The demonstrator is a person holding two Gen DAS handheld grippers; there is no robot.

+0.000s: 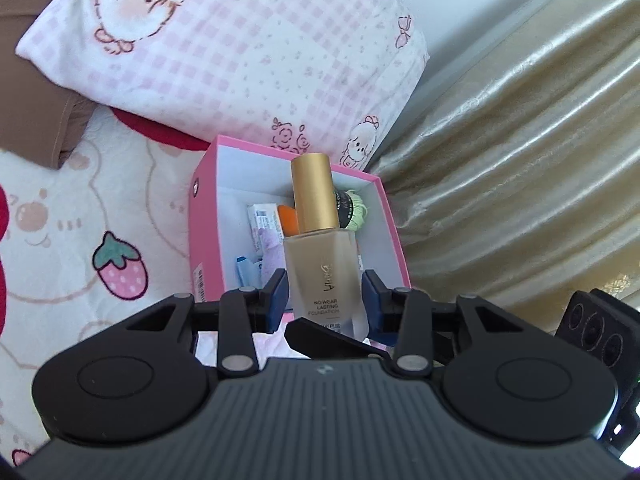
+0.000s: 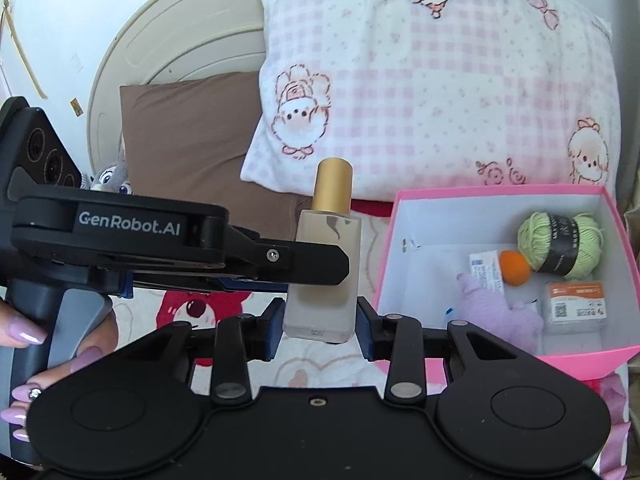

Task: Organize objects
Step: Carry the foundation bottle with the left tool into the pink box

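Observation:
A frosted foundation bottle (image 1: 320, 280) with a gold cap stands upright between the blue pads of both grippers. My left gripper (image 1: 325, 300) has both pads at the bottle's sides, and my right gripper (image 2: 318, 322) also brackets the bottle (image 2: 323, 276) low down; both sets of pads look pressed to the glass. In the right wrist view the left gripper (image 2: 316, 266) comes in from the left across the bottle's middle. The pink box (image 2: 504, 196) lies to the right, holding green yarn (image 2: 560, 244), an orange ball (image 2: 516, 266), small cartons and a purple plush (image 2: 496, 312).
A pink checked pillow (image 2: 432, 80) lies behind the box, a brown pillow (image 2: 192, 140) to its left. The cartoon-print blanket (image 1: 80, 220) covers the bed. A beige curtain (image 1: 520, 160) hangs beside the box (image 1: 200, 208).

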